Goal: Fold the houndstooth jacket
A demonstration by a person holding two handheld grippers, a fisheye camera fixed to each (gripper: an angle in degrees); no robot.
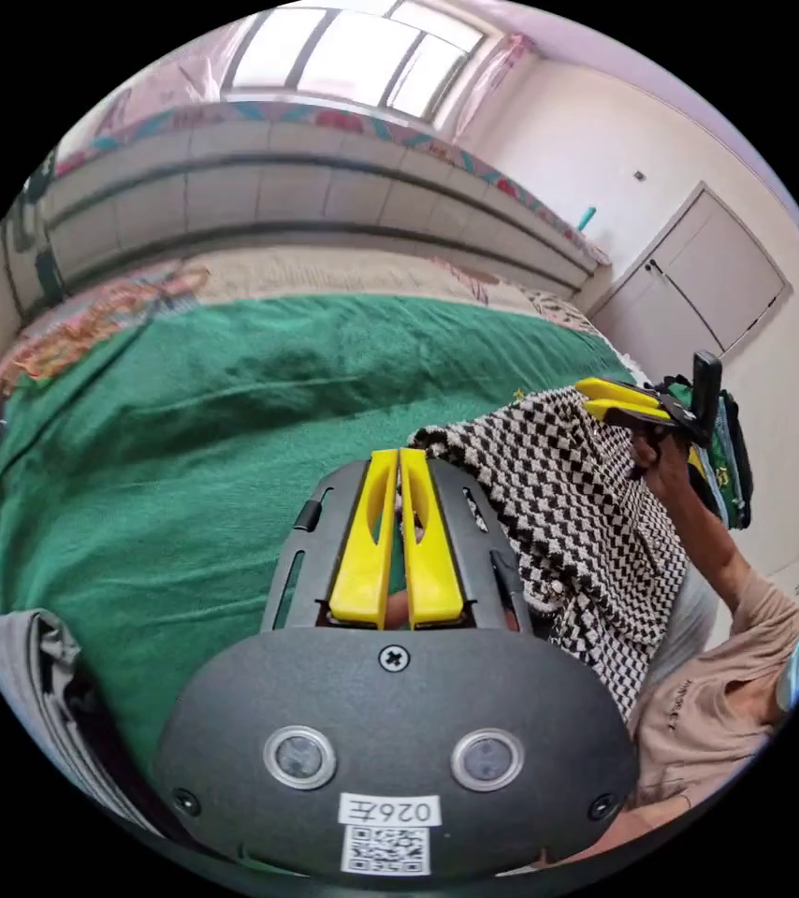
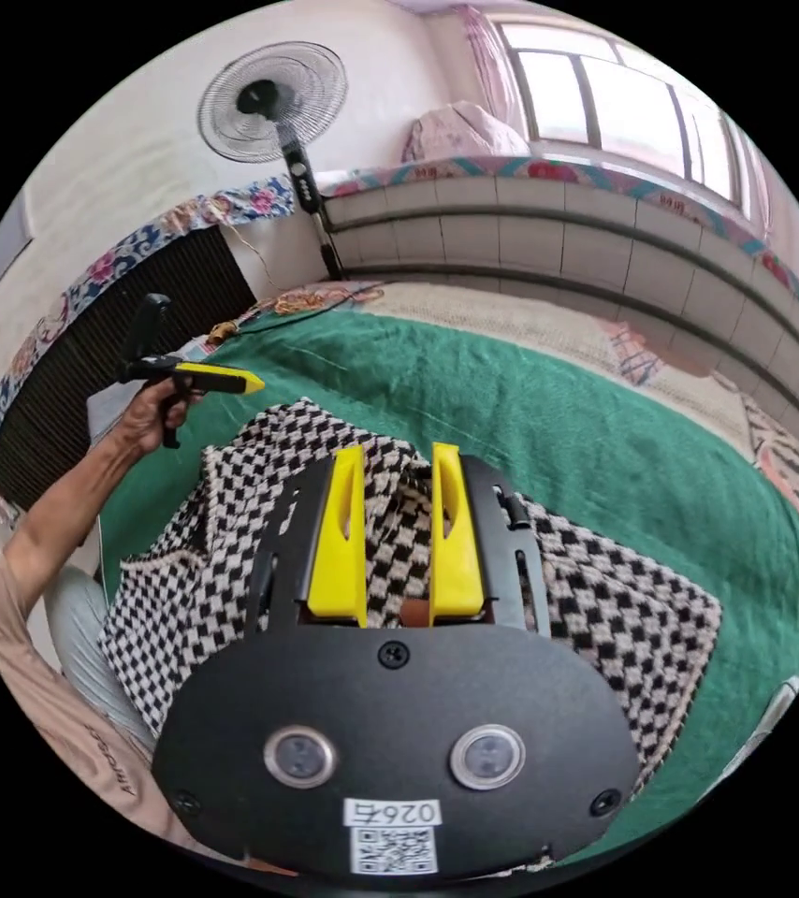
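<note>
The houndstooth jacket (image 2: 231,552) lies on the bed cover (image 2: 605,440) at the near edge, just before the person; in the right gripper view the right gripper (image 2: 399,468) sits over the jacket's middle, its 2 jaws apart with cloth showing between them; the left gripper (image 2: 248,382) is held off to the left, above the jacket's far corner; the fan (image 2: 273,89) stands behind the bed, against the wall, with the window ledge (image 2: 605,178) to its right.
</note>
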